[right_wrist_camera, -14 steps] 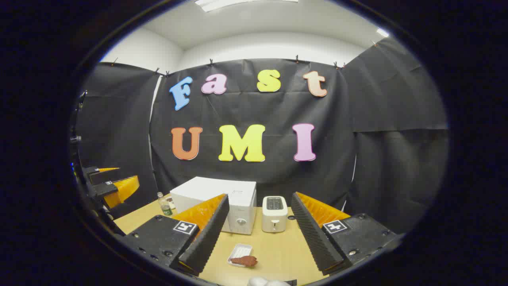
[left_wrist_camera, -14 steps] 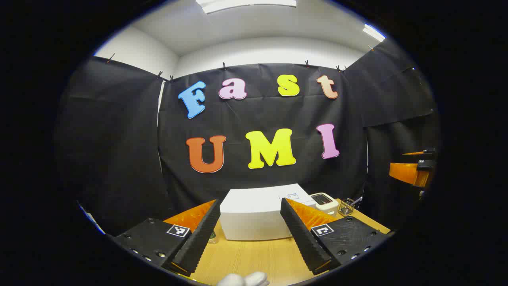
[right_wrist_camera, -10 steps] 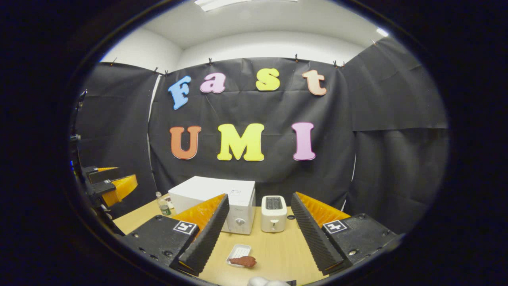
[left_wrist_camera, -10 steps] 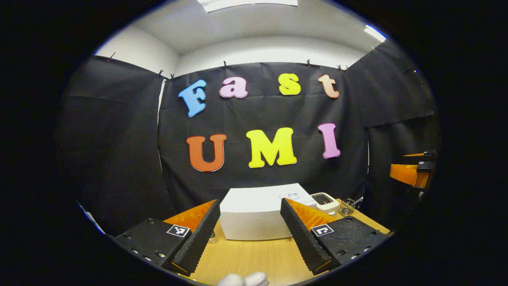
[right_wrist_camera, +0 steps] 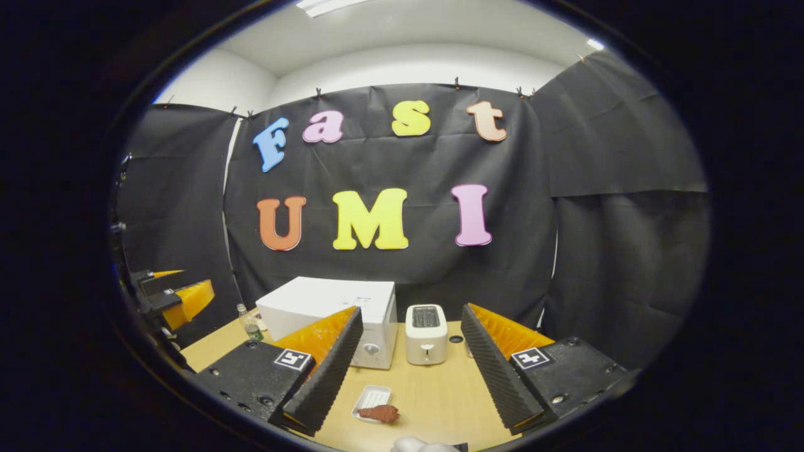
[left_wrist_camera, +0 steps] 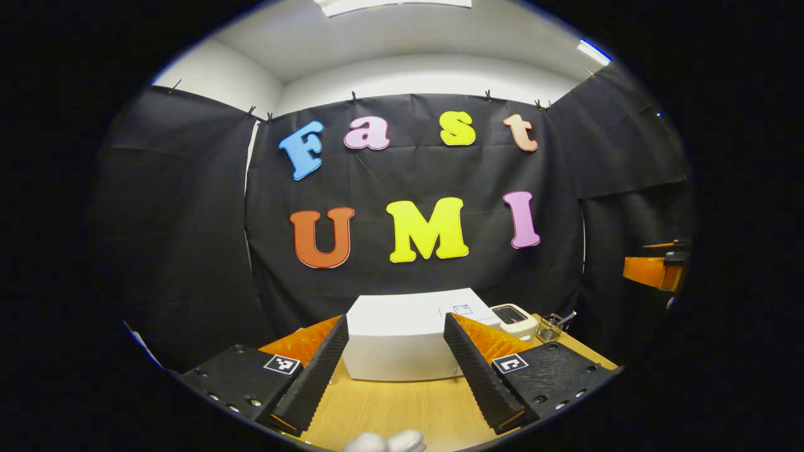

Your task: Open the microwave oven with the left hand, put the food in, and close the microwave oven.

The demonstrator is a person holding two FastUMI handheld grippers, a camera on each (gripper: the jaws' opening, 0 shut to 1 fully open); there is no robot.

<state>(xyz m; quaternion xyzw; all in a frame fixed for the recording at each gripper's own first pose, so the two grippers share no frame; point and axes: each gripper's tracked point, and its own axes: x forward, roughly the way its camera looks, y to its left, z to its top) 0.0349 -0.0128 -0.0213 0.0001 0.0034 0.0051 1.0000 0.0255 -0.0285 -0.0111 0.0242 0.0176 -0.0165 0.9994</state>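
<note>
The white microwave [left_wrist_camera: 402,342] stands on the wooden table [left_wrist_camera: 402,408] straight ahead of my left gripper [left_wrist_camera: 396,320], which is open and empty a short way from it. In the right gripper view the microwave [right_wrist_camera: 323,304] has its door shut and a dial [right_wrist_camera: 370,348] on its front. A brown piece of food [right_wrist_camera: 380,413] lies on a small white tray [right_wrist_camera: 370,397] on the table, below and ahead of my open, empty right gripper [right_wrist_camera: 411,311]. The left gripper [right_wrist_camera: 179,296] hangs at that view's left edge. The right gripper [left_wrist_camera: 653,271] is at the far right of the left gripper view.
A white toaster [right_wrist_camera: 426,325] stands just right of the microwave. A small bottle [right_wrist_camera: 249,323] stands at the microwave's left. A wire basket [left_wrist_camera: 548,328] sits beyond the toaster. Black cloth walls close in the table at the back and sides.
Both grippers stay open and empty. The right gripper view has tipped a little, so the microwave and toaster sit higher and further left in it. The left gripper has barely drifted.
</note>
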